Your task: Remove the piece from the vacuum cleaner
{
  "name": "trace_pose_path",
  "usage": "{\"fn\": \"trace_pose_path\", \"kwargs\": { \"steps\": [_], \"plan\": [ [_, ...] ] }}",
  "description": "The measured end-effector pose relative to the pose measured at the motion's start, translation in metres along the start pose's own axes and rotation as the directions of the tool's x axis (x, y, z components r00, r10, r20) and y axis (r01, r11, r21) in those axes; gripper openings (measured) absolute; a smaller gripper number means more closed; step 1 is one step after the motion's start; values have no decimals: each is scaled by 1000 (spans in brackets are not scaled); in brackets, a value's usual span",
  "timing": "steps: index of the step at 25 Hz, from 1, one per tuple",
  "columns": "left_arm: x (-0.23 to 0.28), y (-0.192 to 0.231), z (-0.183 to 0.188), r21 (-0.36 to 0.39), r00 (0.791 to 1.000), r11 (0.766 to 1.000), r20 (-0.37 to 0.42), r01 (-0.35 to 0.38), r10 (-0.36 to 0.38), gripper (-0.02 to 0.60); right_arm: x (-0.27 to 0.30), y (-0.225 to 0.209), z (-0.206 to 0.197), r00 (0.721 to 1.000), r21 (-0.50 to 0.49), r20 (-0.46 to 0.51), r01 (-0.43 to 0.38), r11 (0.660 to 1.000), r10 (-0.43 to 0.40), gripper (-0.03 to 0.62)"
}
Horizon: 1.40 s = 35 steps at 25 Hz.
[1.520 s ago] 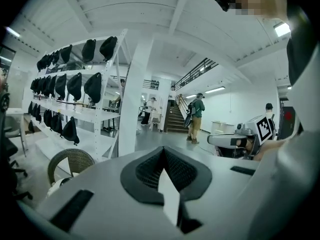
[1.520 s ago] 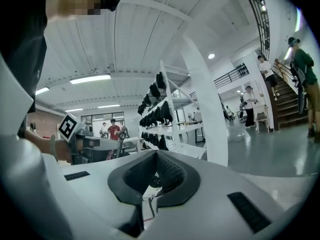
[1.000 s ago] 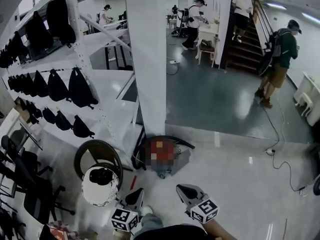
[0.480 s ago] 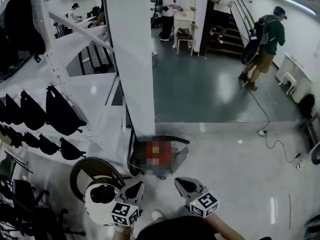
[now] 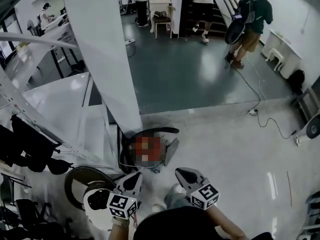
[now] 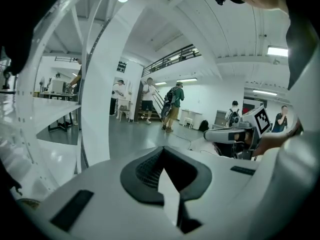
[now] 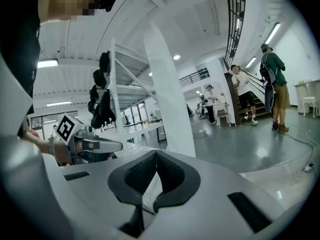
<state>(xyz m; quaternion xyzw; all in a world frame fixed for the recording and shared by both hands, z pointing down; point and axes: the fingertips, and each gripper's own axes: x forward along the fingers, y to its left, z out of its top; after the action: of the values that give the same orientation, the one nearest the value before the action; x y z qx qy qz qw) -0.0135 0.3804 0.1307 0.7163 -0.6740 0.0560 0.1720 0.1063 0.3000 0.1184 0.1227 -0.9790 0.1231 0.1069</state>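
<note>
The vacuum cleaner (image 5: 169, 152) sits on the floor at the foot of a white pillar. A mosaic patch covers its red body, and a black hose (image 5: 159, 130) arcs over it. Which piece comes off it I cannot make out. My left gripper (image 5: 131, 180) is just below and left of the vacuum, shut and empty. My right gripper (image 5: 184, 174) is just below and right of it, also shut and empty. Neither touches the vacuum. The left gripper view shows its pads (image 6: 150, 170) pressed together, with the right gripper (image 6: 225, 134) beyond. In the right gripper view the left gripper (image 7: 100, 145) shows at left.
The white pillar (image 5: 105, 59) rises right behind the vacuum. A white rack with black bags (image 5: 30, 146) fills the left. A white round bin (image 5: 95, 206) and a dark round object (image 5: 80, 176) lie by my left gripper. A cable (image 5: 262, 119) crosses the floor; people (image 5: 250, 19) walk far behind.
Both grippers have moved forward toward the vacuum, jaws still shut. The view has swung right, so the rack slid left and the pillar looms larger.
</note>
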Motion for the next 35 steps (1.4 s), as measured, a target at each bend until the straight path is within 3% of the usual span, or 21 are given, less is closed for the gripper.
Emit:
{"fn": "trace_pose_path", "kwargs": {
  "steps": [10, 21, 26, 35],
  "plan": [
    [119, 4, 9, 14, 992, 997, -106, 73, -71, 17, 15, -108, -6, 995, 95, -33, 96, 991, -93, 28],
    [214, -5, -12, 18, 962, 990, -239, 140, -132, 20, 17, -190, -48, 979, 190, -121, 186, 964, -166, 28],
    [243, 4, -41, 5, 923, 975, -324, 221, -207, 20, 31, -204, -74, 960, 242, -162, 263, 934, -228, 29],
    [283, 42, -107, -12, 829, 941, -470, 338, -304, 20, 72, -213, -129, 914, 314, -239, 392, 865, -328, 29]
  ]
}}
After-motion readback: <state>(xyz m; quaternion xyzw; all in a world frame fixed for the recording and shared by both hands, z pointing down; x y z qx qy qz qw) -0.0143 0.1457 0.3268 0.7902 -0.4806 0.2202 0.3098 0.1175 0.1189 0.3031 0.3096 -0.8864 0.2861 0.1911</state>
